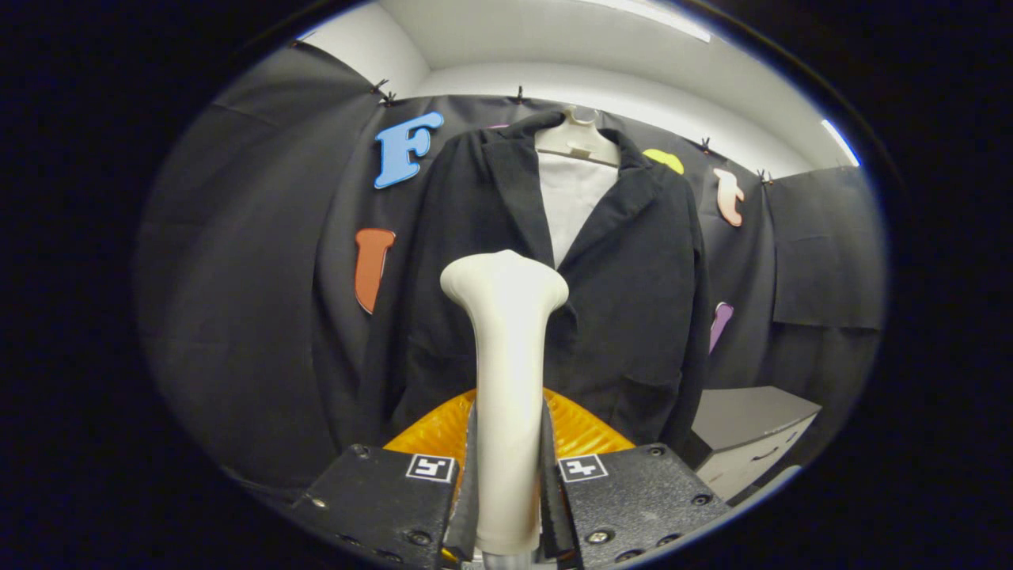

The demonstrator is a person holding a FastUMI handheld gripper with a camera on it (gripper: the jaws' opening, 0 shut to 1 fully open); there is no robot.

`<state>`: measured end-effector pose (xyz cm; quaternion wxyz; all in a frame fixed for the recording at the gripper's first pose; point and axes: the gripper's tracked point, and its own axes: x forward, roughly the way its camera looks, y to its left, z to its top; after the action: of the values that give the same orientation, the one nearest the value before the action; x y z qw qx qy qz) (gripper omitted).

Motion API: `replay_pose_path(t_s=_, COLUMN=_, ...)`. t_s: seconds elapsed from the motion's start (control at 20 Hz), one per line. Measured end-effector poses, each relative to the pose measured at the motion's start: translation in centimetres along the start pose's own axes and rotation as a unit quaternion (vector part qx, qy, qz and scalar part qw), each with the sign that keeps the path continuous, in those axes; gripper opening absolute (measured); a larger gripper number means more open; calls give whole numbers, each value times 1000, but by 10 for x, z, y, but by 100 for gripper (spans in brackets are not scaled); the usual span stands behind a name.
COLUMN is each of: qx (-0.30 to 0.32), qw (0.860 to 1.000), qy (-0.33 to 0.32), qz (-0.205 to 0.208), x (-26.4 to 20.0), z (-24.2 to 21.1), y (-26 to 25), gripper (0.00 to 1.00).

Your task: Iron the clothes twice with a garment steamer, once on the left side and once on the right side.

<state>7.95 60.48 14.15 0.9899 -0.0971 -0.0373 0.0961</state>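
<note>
Steamer [506, 372] between closed tongs [509, 483]

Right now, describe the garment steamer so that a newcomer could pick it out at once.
Start at the black jacket hanging on a white hanger before the booth's dark wall. In front of its lower middle stands the garment steamer, clamped upright between the fingers of the gripper. It is the one pale, smooth stem, flaring into a wide head, against dark cloth and an orange ribbed piece behind it.
</note>
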Motion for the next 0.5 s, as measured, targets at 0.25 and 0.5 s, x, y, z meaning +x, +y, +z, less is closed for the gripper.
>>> replay_pose_path(t_s=0.25, qx=-2, qw=999, qy=42, qz=9, x=-2, z=-39, y=5, gripper=34)
replay_pose_path(t_s=0.5, qx=-5, qw=997, qy=80, qz=12, x=-8, z=-71, y=6, gripper=34)
